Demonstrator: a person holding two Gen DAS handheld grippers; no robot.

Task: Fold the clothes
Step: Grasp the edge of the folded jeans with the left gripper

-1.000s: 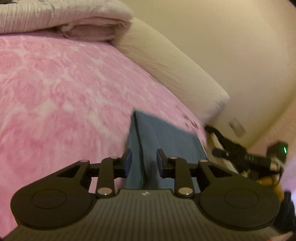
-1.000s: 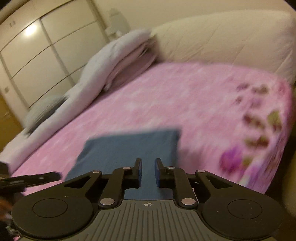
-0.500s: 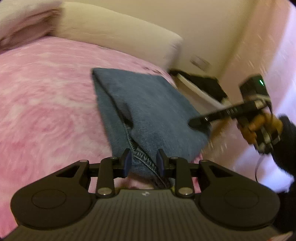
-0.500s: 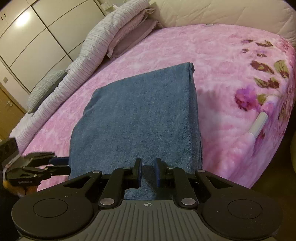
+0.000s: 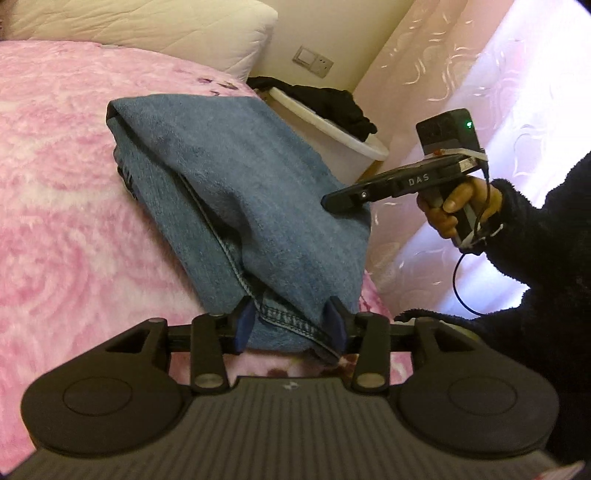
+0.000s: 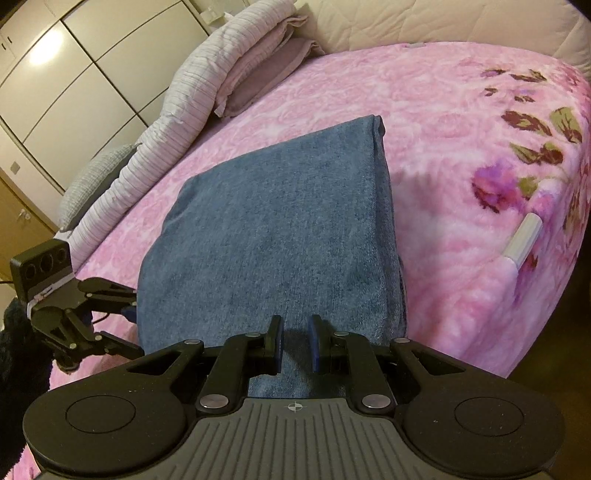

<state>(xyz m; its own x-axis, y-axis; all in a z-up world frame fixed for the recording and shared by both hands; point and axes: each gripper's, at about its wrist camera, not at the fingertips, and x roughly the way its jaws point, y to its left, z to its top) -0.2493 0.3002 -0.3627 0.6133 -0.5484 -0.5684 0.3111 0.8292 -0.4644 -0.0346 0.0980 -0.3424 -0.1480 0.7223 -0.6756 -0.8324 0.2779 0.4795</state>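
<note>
Folded blue jeans (image 5: 240, 177) (image 6: 266, 229) lie flat near the corner of a pink flowered blanket (image 5: 74, 184) (image 6: 443, 110) on a bed. My left gripper (image 5: 290, 326) is at the near hem; its jaws are opening, and the stitched hem lies loosely between the wide-set pads. From the right wrist view, the left gripper (image 6: 129, 321) sits at the jeans' left edge with its fingers spread. My right gripper (image 6: 295, 343) is shut on the near edge of the jeans, with cloth in its narrow gap. In the left wrist view, the right gripper (image 5: 328, 201), held by a hand (image 5: 454, 206), bites the jeans' right edge.
A white basket (image 5: 332, 129) with dark clothes stands beyond the bed corner, by a pale curtain (image 5: 480, 74). A padded headboard (image 5: 147, 26) and folded quilts (image 6: 221, 62) line the far side. A small white tube (image 6: 524, 236) lies near the blanket's edge. Wardrobe doors (image 6: 74, 74) stand behind.
The jeans have come down and now lie flat on the blanket. My left gripper has swung round to the hem and its jaws have widened. The right gripper sank and keeps its grip.
</note>
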